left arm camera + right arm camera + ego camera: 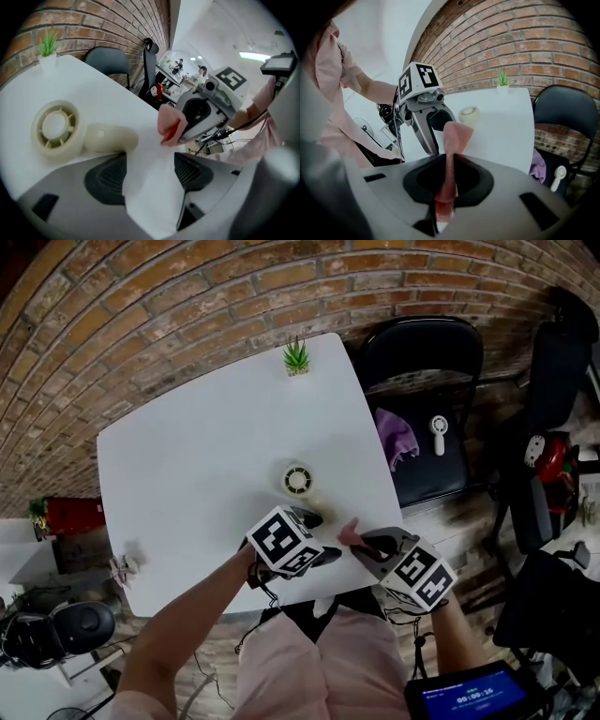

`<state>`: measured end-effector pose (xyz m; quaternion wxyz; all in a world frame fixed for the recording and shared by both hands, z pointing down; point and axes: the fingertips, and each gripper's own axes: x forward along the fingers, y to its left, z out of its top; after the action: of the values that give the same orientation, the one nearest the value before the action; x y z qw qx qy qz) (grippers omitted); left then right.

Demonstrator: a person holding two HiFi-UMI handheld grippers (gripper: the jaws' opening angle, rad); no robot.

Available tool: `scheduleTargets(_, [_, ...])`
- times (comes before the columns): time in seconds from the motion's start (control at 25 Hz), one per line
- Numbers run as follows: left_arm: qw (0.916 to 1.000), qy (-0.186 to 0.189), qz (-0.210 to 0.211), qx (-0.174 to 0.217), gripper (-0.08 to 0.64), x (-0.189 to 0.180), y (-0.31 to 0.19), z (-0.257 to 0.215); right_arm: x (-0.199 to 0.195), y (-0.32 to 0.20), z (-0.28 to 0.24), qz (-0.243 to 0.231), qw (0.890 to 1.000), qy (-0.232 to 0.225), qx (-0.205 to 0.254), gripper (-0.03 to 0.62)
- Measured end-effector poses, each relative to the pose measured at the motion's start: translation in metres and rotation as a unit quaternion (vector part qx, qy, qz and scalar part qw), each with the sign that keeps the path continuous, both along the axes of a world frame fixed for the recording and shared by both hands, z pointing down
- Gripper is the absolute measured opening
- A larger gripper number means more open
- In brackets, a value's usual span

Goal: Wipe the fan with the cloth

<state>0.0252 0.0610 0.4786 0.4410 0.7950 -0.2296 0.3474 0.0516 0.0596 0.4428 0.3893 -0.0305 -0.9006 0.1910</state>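
Setting: You look steeply down on a white table (187,474) set against a brick wall (141,306), with both of your grippers at its near edge.

Fan: A small cream handheld fan (297,480) lies flat on the table, its round grille face up. It is just beyond your grippers, and neither one touches it. In the left gripper view the fan (58,129) is to the left of the jaws, with its stubby handle pointing towards them.

Cloth: A pink cloth (349,533) sticks up from the tip of your right gripper. It is near the fan but apart from it.

Right gripper: Your right gripper (447,176) has its jaws pressed together on the cloth (452,140), which stands out beyond them as a folded strip.

Left gripper: Your left gripper (149,176) has its jaws spread wide. Only bare table shows between them. In the head view the left gripper (317,537) is just beside the right gripper (361,542).

Surroundings: A small potted plant (296,357) stands at the table's far edge. A dark chair (422,352) is to the right of the table, with a purple cloth (396,435) on its seat.
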Motion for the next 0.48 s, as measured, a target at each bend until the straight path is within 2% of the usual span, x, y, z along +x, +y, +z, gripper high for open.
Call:
scheduleTargets(0.16, [0.9994, 0.015, -0.026, 0.015, 0.327, 0.015, -0.027, 0.0, 0.011, -0.007, 0.0, 0.021, 1.0, 0.007, 0.004, 0.035])
scheduleTargets(0.36, [0.9982, 0.039, -0.041, 0.019, 0.33, 0.021, -0.037, -0.004, 0.024, -0.018, -0.006, 0.055, 0.998, -0.001, 0.002, 0.035])
scheduleTargets(0.48, [0.9969, 0.051, -0.039, 0.045, 0.33, 0.023, -0.044, -0.026, 0.027, -0.025, -0.009, 0.069, 0.998, -0.007, 0.0, 0.035])
